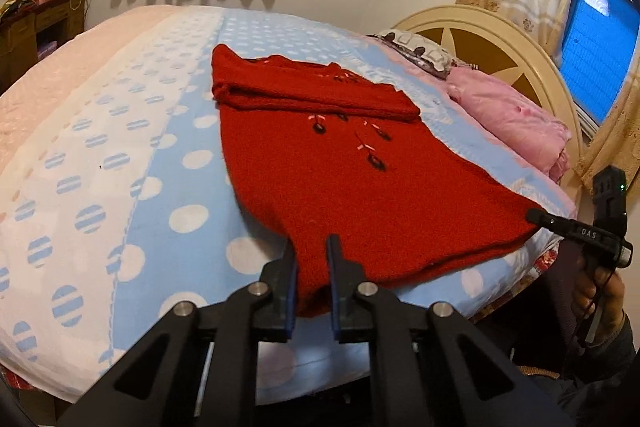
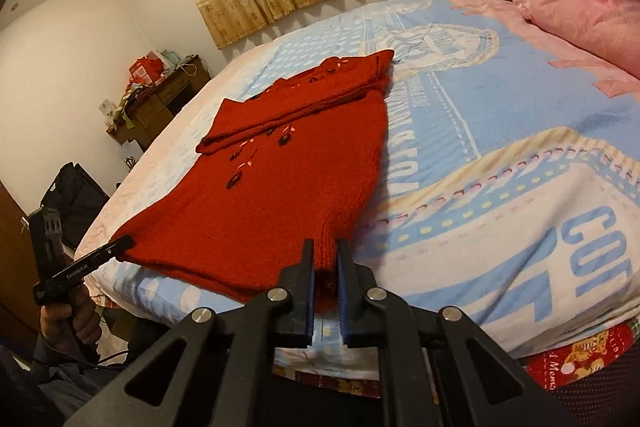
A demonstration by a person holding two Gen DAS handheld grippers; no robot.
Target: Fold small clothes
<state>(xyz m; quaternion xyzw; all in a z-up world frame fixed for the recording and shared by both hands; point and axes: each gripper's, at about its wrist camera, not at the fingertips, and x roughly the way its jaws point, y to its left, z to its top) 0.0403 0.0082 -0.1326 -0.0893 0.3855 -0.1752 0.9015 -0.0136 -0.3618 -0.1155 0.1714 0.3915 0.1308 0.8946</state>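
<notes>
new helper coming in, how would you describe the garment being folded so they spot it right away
Find the bed with the blue-and-white dotted cover; near its front edge lies the red knitted sweater, sleeves folded across the chest. It is the only red item, with small dark flowers, and both grippers pinch its hem.

1. The left gripper [image 1: 311,247] points forward and downward, its two black jaws drawn close together, clamped on the near hem of the red sweater [image 1: 320,155].
2. The right gripper [image 2: 323,251] tilts down likewise, jaws pinched on the hem's other corner.
3. Each hand [image 1: 600,303] grasps its gripper's handle from below.
</notes>
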